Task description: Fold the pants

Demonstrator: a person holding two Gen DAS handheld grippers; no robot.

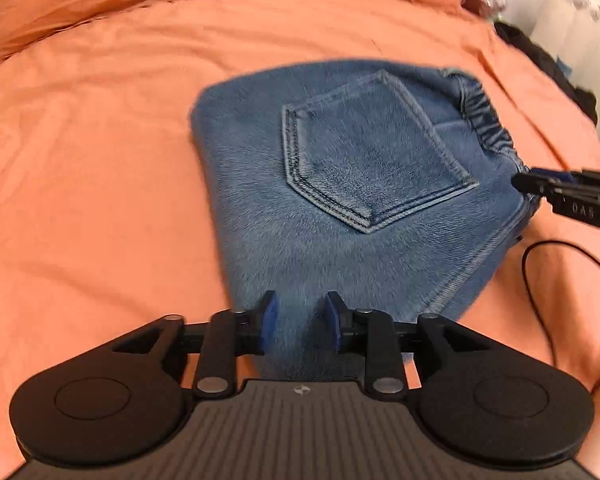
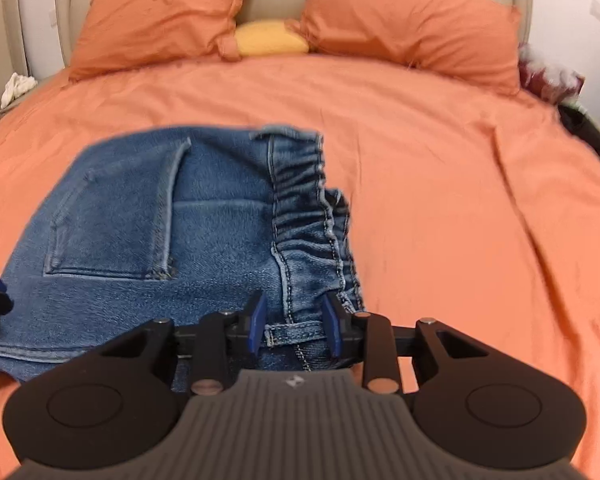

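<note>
1. A pair of blue denim pants (image 1: 340,184) lies folded into a compact, roughly rectangular bundle on the orange bed sheet (image 1: 80,160).
2. The back patch pocket (image 1: 364,152), outlined in double stitching, faces up on the top layer.
3. The gathered elastic waistband (image 2: 312,208) runs along the bundle's right-hand edge in the right wrist view, its ruched folds stacked in layers; a belt loop (image 2: 296,334) sits at its near end.
4. The fold opposite the waistband forms a smooth, rounded edge (image 1: 204,128).
5. Near the bottom of the right wrist view, a seamed lower layer (image 2: 28,350) pokes out beyond the top one.
</note>
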